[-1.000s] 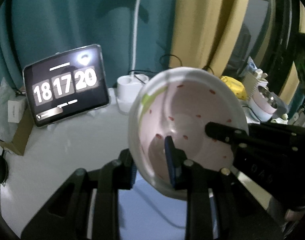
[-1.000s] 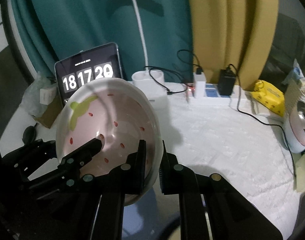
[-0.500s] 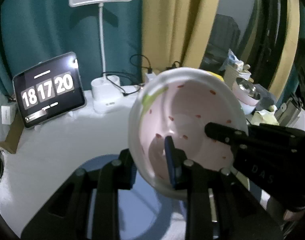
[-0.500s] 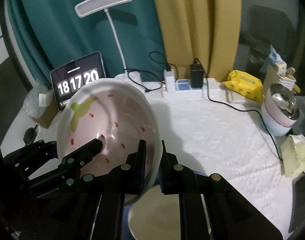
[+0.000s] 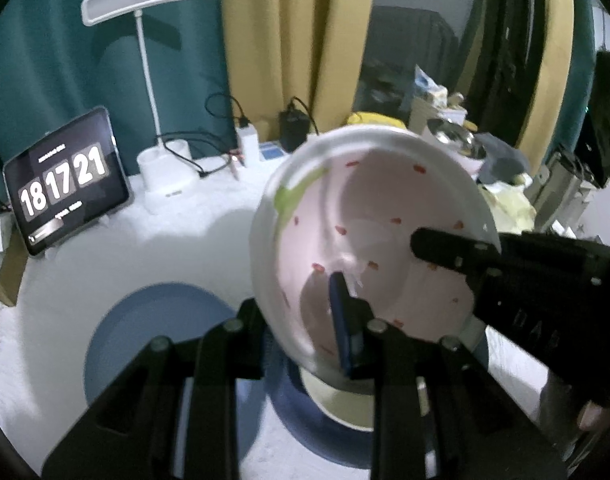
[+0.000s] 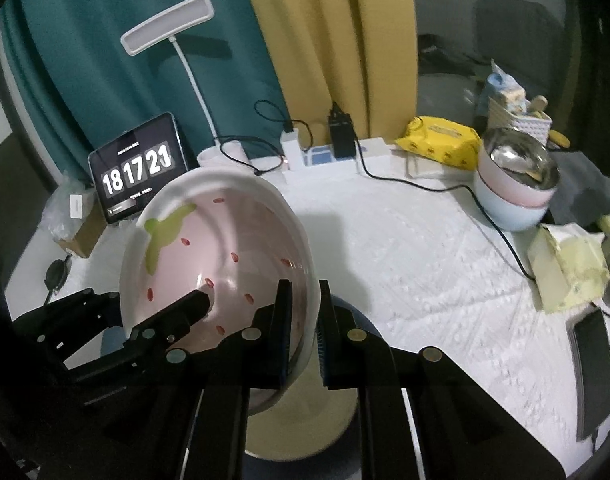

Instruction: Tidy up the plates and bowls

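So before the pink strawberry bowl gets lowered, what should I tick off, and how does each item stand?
1. Left gripper clamped on pink bowl rim: ok.
2. Right gripper clamped on the opposite rim: ok.
3. Bowl level: not ok, tilted steeply.
4. Cream bowl below, on a blue plate: ok.
5. Second blue plate bare: ok.
6. Black cable clear of the stack: ok.
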The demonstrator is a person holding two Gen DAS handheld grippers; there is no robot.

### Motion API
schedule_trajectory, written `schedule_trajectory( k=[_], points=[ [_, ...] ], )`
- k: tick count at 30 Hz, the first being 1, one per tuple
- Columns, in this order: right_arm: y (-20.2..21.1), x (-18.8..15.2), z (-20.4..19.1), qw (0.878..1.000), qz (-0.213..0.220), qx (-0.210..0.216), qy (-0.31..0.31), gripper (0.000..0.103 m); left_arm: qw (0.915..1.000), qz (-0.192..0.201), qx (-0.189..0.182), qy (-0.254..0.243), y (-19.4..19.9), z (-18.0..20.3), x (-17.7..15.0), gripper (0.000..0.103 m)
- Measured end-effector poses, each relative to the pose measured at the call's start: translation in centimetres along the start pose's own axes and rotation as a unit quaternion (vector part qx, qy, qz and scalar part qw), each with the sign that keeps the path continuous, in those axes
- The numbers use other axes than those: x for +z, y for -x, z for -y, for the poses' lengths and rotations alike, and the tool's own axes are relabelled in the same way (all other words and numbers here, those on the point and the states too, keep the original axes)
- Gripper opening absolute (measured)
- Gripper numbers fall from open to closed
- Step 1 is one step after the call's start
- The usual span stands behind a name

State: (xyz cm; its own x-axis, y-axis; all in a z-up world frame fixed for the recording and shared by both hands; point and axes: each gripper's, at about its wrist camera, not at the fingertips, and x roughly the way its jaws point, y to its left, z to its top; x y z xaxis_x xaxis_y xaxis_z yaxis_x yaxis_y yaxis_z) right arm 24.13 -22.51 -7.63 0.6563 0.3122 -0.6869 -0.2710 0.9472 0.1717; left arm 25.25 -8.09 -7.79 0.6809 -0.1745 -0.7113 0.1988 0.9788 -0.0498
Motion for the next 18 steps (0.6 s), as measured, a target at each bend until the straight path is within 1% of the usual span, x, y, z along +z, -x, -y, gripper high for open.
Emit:
schedule_trajectory(
  k=[5, 9, 18],
  points=[
    [0.4, -1.5, 1.0, 1.0, -0.004, -0.005, -0.01, 0.012, 0.9999, -0.014, -0.005, -0.008, -0.4, 1.3, -1.4, 0.026],
    [0.4, -2.6, 1.5, 1.0, -0.01, -0.007, -0.017, 0.012, 0.9997, -0.02, 0.0, -0.015, -0.5, 2.0, -2.5, 0.026],
    [-0.1, -4.4, 1.8, 0.999, -0.021, -0.004, -0.027, 0.012, 0.9992, -0.029, 0.007, -0.024, -0.7, 2.2, -3.8, 0.026]
  ],
)
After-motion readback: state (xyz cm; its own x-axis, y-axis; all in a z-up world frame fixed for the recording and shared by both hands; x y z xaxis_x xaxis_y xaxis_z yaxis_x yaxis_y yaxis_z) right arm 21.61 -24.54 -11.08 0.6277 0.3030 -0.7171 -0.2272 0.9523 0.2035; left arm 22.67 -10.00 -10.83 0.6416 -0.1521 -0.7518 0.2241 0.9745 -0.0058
